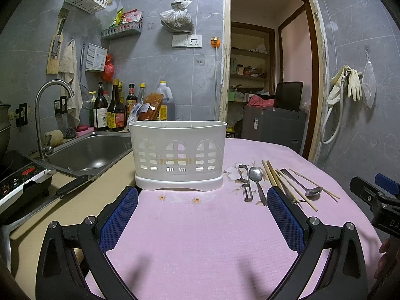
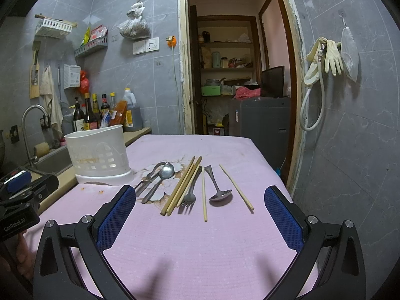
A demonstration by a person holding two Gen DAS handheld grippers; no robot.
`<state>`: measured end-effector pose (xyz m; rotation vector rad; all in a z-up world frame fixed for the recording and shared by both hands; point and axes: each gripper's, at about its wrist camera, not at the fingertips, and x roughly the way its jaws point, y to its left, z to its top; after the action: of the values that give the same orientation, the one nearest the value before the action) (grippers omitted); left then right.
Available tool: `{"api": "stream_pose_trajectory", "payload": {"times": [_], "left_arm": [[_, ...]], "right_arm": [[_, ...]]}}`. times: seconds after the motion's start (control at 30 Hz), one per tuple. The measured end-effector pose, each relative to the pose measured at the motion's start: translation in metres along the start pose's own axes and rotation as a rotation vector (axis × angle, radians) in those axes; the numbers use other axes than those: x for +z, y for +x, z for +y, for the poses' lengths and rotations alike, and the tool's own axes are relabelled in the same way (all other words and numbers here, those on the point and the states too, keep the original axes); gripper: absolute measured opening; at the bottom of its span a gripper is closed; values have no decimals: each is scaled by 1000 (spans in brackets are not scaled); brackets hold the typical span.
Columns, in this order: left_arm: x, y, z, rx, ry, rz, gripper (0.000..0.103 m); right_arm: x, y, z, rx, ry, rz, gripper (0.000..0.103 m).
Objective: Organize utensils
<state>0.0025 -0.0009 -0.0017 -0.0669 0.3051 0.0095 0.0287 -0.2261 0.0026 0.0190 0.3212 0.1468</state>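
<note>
So the utensils are all lying loose on the pink desk (image 2: 200,237), just right of the white caddy (image 2: 100,155): one peeler (image 2: 147,175), two spoons (image 2: 166,171) (image 2: 220,195), one fork (image 2: 188,197), and what looks like six chopsticks (image 2: 181,187). Nothing's in the caddy yet as far as I can tell. Both the left gripper (image 1: 202,215) and right gripper (image 2: 200,212) have fingers spread wide, holding nothing. Biggest risk imo: the chopsticks overlap the fork, so grabbing one probably drags or rolls its neighbours.

Pink-clothed table (image 2: 200,237): caddy (image 2: 98,157), utensils (image 2: 190,187).
</note>
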Motion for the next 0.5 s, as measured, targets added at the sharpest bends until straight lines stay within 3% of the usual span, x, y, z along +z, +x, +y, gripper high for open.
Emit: {"api": "stream_pose_trajectory", "payload": {"times": [0.5], "left_arm": [[0,0,-1,1,2,2,101]], "right_arm": [[-1,1,2,1,-1,3,103]]}}
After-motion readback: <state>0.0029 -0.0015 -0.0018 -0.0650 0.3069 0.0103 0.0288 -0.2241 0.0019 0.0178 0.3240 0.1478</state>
